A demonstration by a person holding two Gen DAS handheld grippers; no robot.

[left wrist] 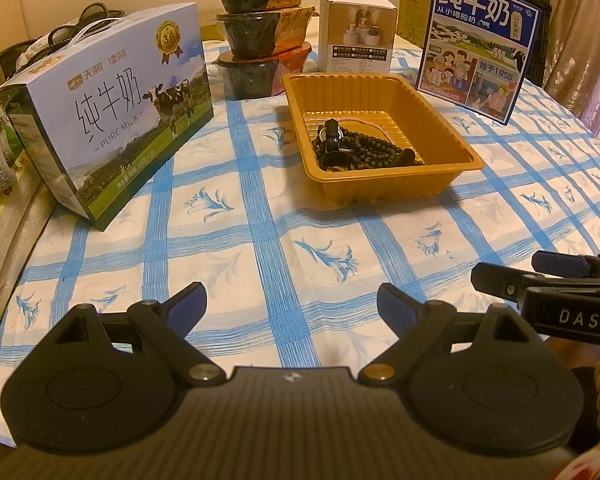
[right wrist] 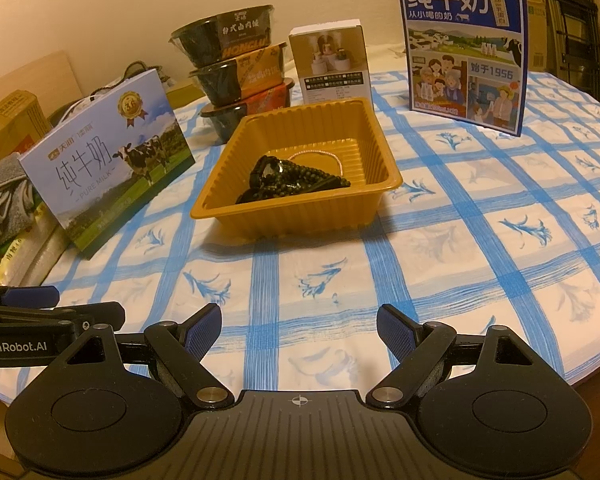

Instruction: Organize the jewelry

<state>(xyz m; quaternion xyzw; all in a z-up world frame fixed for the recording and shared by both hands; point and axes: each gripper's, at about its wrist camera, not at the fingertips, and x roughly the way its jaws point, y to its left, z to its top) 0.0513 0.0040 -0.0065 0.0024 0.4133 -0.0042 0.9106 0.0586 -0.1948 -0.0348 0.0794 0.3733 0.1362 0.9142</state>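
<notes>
While both grippers hover spread and empty, the beads lie ahead in the tray (right gripper looks nearer, marginally).

The tray looks like thin moulded plastic, amber and glossy, with ribbed walls and a ridged floor. Inside the tray lie dark bead strands, smooth and faintly shiny, a glossy black watch and a fine pink chain. Under the tray the tablecloth is matt, slightly wrinkled cloth. Left of the tray the milk carton is smooth printed cardboard with a cord handle. Behind the tray the stacked bowls are shiny black plastic under clear film. Both grippers are matt black plastic with metal pivot pins; the left gripper and right gripper carry blue textured pads.
</notes>
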